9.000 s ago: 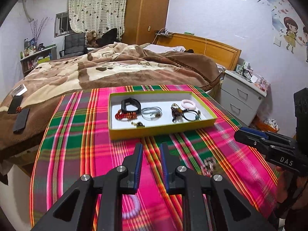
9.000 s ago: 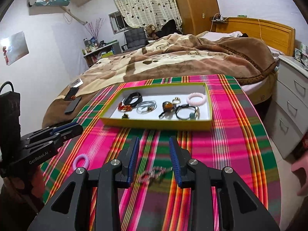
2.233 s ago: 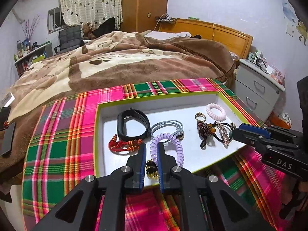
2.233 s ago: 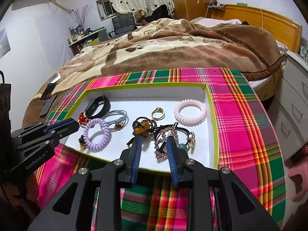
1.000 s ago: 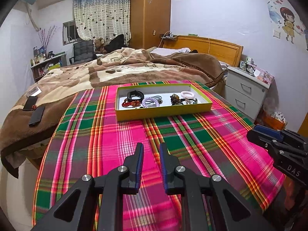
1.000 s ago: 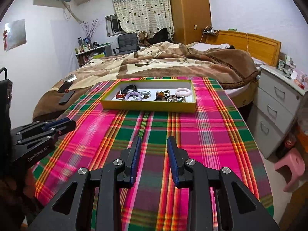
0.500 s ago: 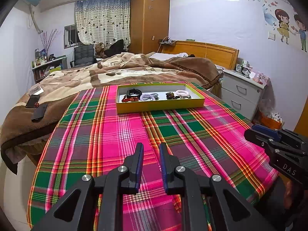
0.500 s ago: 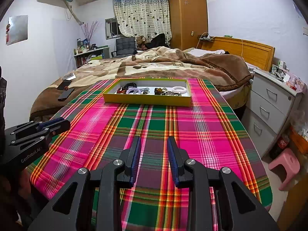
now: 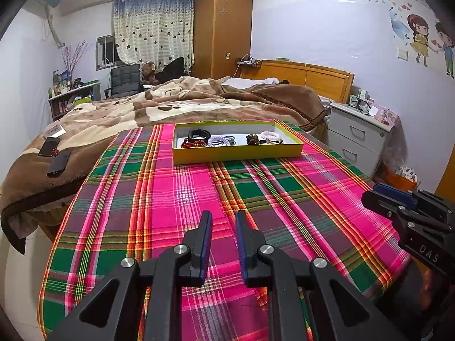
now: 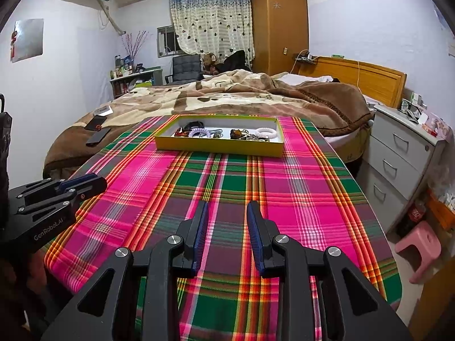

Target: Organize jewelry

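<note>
A yellow tray with a white floor stands at the far end of the plaid-covered table; it also shows in the right wrist view. It holds a black band, a red bracelet, a lilac coil tie, a pink coil tie and other small jewelry. My left gripper is open and empty over the table's near edge, far from the tray. My right gripper is open and empty, also far back; it shows at the right of the left wrist view.
A bed with a brown blanket lies behind the table, with phones on its left part. A grey nightstand stands right of the table, a pink stool on the floor beside it.
Both grippers have pulled back from the tray toward the table's near edge and risen a little. The lilac coil tie and the beaded piece, earlier held, now lie in the tray.
</note>
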A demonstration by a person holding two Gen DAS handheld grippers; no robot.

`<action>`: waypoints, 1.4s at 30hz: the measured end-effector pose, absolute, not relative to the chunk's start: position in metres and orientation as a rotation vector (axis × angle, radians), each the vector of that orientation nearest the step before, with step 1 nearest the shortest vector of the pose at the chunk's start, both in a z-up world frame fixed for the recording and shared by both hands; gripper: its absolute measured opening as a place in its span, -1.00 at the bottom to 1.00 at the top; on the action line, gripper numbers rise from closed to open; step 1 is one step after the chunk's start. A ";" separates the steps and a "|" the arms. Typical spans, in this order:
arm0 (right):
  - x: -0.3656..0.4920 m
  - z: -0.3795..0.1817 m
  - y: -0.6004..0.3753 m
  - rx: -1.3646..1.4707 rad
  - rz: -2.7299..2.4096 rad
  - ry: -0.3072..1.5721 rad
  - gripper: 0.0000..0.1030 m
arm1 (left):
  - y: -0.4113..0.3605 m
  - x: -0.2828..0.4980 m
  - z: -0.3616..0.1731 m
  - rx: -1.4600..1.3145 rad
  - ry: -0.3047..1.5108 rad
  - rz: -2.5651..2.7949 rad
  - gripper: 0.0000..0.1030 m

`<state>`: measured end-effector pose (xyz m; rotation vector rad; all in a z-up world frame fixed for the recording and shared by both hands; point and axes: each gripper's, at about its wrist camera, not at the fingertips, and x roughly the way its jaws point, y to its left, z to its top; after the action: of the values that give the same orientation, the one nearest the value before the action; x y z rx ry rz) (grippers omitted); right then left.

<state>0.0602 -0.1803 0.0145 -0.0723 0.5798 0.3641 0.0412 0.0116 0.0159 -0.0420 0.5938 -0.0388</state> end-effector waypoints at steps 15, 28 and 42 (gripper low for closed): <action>0.059 0.014 -0.181 -0.071 0.364 0.583 -0.44 | 0.011 0.041 0.015 -0.037 0.596 -0.043 -0.69; 0.056 0.015 -0.181 -0.073 0.364 0.584 -0.44 | 0.010 0.040 0.015 -0.034 0.595 -0.041 -0.69; 0.055 0.015 -0.179 -0.074 0.365 0.586 -0.44 | 0.010 0.038 0.015 -0.036 0.592 -0.040 -0.69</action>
<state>0.0551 -0.1785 0.0146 -0.0740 0.5857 0.3648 0.0379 0.0098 0.0152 -0.0360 0.5922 -0.0405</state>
